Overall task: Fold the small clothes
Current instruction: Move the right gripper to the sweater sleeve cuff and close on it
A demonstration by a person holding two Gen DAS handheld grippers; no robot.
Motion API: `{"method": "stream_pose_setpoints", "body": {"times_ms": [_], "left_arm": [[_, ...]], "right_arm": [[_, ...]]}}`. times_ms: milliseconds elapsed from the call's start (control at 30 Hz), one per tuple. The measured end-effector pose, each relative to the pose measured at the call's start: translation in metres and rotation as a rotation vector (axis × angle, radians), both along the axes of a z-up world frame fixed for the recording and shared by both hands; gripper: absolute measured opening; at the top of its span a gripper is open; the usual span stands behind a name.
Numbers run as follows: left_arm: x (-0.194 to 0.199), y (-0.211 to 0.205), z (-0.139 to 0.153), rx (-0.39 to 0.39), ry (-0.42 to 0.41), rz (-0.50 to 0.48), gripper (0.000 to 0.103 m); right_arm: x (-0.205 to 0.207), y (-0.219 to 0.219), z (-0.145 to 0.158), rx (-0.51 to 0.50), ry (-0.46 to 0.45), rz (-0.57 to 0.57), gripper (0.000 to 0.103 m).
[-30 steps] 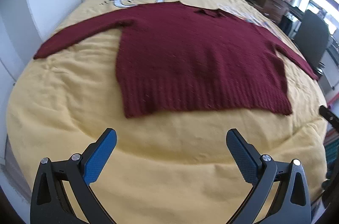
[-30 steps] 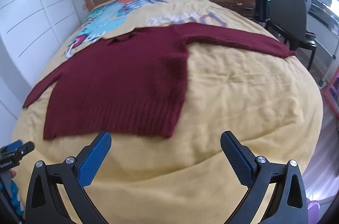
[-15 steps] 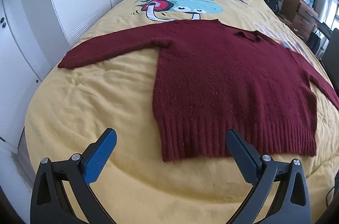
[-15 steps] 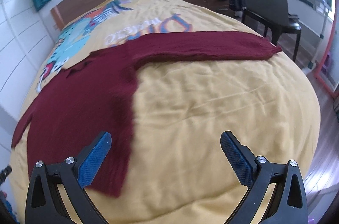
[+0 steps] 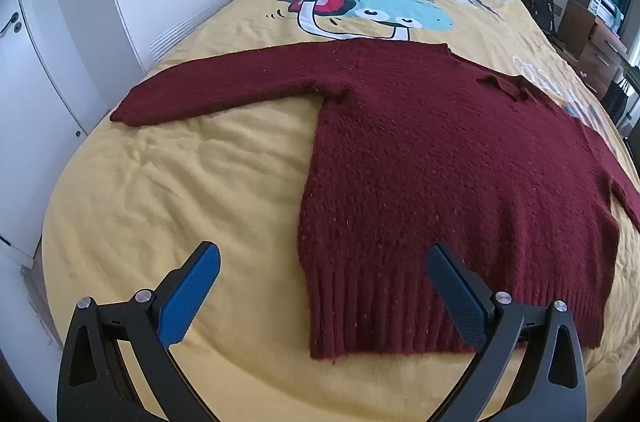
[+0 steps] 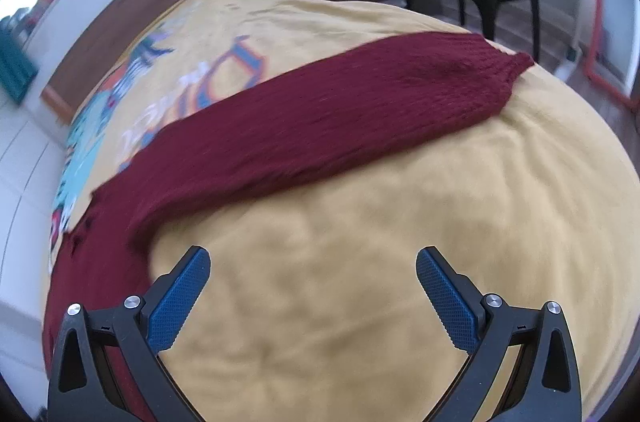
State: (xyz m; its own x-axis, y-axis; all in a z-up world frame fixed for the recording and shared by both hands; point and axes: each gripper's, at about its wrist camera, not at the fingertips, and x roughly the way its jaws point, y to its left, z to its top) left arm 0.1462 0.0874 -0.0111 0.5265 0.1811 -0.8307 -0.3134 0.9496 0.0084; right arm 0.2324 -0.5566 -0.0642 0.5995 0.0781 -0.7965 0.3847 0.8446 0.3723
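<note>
The left gripper (image 5: 322,274) is held with its jaws spread wide, nothing between them; the blue-padded fingers (image 5: 188,298) rise from black arms at 7 and 5 o'clock of the left wrist view, tips angled outward. The right gripper (image 6: 312,278) is likewise wide apart and empty, its blue pads (image 6: 448,302) facing inward, black arms entering from 7 and 5 o'clock of its own view.

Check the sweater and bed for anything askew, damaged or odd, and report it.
Nothing stands out. The sweater lies flat on the bed, both sleeves spread out, no damage visible. Both grippers are open and hold nothing. The right view is blurred.
</note>
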Motion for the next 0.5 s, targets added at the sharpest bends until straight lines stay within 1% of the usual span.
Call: {"method": "stream_pose_setpoints", "body": {"times_ms": [200, 400, 433, 467, 500], "left_arm": [[0.021, 0.003, -0.011, -0.011, 0.017, 0.002, 0.102], [0.035, 0.001, -0.018, -0.024, 0.016, -0.006, 0.102], [0.037, 0.001, -0.019, -0.025, 0.017, -0.005, 0.102], [0.038, 0.001, -0.019, -0.024, 0.019, -0.004, 0.102], [0.040, 0.001, -0.020, -0.022, 0.022, -0.003, 0.102]], "right_arm": [[0.023, -0.040, -0.017, 0.039, 0.006, -0.080, 0.101], [0.042, -0.073, -0.024, 0.063, -0.018, -0.145, 0.094], [0.046, -0.079, -0.025, 0.065, -0.023, -0.159, 0.090], [0.049, -0.084, -0.025, 0.063, -0.025, -0.171, 0.081], [0.051, -0.090, -0.025, 0.065, -0.029, -0.186, 0.076]]}}
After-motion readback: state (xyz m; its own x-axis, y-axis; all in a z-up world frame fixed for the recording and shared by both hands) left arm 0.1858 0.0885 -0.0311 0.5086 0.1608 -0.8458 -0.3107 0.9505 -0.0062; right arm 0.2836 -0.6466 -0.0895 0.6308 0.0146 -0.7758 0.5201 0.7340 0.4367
